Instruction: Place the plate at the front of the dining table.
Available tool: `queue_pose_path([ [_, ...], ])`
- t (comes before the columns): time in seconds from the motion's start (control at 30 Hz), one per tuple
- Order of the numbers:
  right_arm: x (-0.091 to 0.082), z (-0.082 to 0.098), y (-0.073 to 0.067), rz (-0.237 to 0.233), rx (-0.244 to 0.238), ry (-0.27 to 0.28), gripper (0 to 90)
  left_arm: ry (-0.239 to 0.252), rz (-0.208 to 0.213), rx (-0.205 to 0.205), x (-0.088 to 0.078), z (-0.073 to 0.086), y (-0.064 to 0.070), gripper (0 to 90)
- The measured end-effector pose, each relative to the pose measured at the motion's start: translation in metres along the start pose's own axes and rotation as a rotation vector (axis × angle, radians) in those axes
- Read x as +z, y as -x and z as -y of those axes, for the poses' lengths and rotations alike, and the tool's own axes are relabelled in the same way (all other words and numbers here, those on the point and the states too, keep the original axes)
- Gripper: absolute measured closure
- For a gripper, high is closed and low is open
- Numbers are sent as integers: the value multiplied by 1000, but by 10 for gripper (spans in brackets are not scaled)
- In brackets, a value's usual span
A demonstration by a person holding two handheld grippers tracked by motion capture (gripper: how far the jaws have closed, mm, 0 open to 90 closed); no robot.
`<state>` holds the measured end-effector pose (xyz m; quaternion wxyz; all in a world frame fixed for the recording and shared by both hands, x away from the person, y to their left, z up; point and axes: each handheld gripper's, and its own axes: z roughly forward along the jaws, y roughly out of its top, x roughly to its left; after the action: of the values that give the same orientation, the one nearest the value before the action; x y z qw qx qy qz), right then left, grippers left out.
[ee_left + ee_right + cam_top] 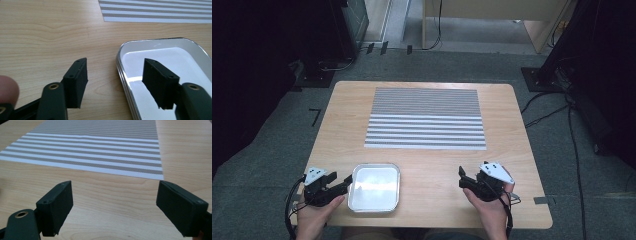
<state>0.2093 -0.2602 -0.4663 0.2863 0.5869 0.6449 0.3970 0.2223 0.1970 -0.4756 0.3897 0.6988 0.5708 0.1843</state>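
A shallow white metal tray with a silver rim lies empty near the table's front edge, left of centre. My left gripper is at the tray's left side, open. In the left gripper view the left gripper straddles the tray rim: one jaw stands over the wood outside, the other over the white floor inside, and neither pad touches the rim. My right gripper hovers over bare wood at the front right, open. Its jaws stand wide in the right gripper view, with nothing between them in the right gripper.
A grey-and-white striped mat covers the middle and far part of the wooden table. Its near edge lies ahead of both grippers. Cables run across the floor beyond the table's right side.
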Motion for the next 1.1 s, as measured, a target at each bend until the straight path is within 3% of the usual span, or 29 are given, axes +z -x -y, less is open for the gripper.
queue_pose_path([
  [0.33, 3, 0, -25, -36, -18, 14, 168, -24, 24, 4, 1, 2, 8, 532],
  [0.37, 3, 0, -31, -48, -25, 20, 178, -28, 25, 11, 0, 3, 9, 578],
  [0.7, 8, 1, -49, -73, -44, 9, 268, -47, -7, 38, 2, 7, 13, 642],
  [1.0, 12, 3, -66, -123, -48, 32, 408, -42, 8, 0, 2, 8, 10, 659],
  [1.1, 13, 4, -72, -115, -56, 49, 442, -38, 27, -36, -1, 6, 7, 663],
])
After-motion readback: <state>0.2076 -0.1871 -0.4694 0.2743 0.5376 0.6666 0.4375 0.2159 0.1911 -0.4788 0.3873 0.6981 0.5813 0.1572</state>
